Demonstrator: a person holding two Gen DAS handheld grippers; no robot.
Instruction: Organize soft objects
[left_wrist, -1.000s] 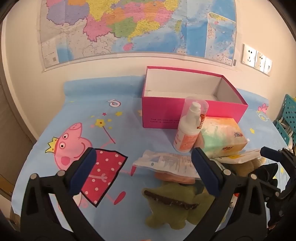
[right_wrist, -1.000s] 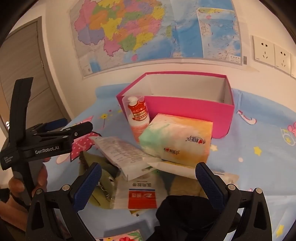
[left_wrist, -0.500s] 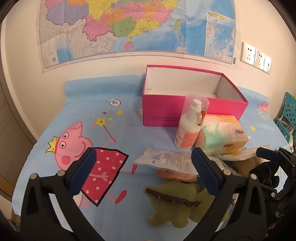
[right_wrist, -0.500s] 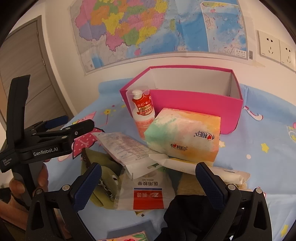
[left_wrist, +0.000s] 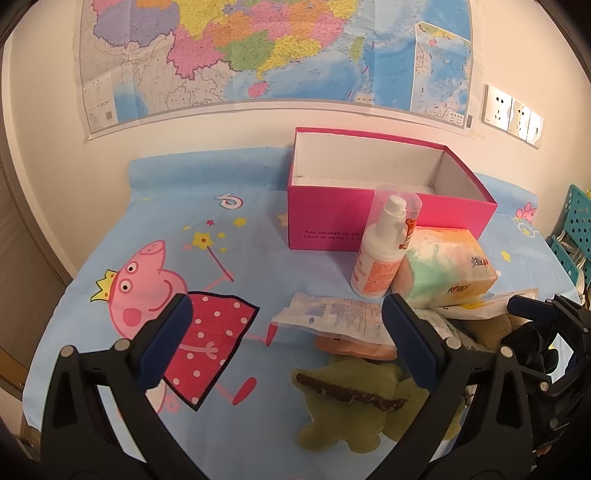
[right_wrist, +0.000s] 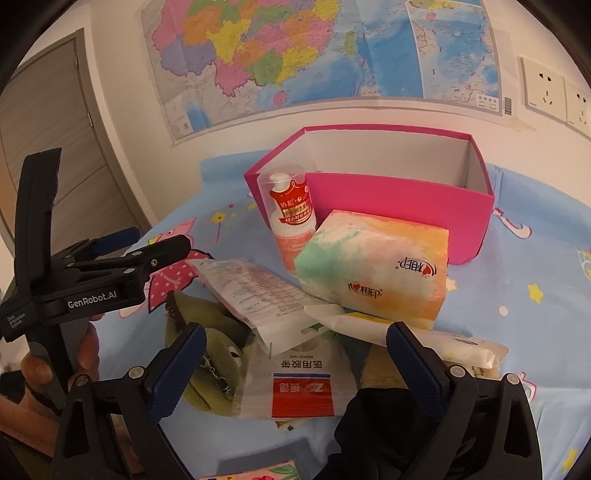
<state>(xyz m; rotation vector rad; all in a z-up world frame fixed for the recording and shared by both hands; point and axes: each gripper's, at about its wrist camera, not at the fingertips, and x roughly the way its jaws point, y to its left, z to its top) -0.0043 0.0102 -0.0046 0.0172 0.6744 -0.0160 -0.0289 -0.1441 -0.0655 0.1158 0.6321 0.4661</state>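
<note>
Your left gripper has jaws spread wide, nothing between them, hanging above the surface with its cartoon pig cloth. Your right gripper is also wide apart and empty, over the near edge of the pile.

Between the right jaws sits a medical tape packet, with a black cloth item just below it at the bottom edge. The green plush toy lies beside the right gripper's left finger, partly under a clear printed pouch. From the left wrist view the plush lies low right, right by that gripper's right finger, with the pouch above it.

Further out, the tissue pack rests on top of a white wrapper, touching the lotion bottle, which stands upright. Behind both is the open pink box, inside looks empty. Bottle and tissue pack stand between the pile and the box.

Your left hand shows on the left gripper handle. Map and wall sockets behind; a teal basket at far right.
</note>
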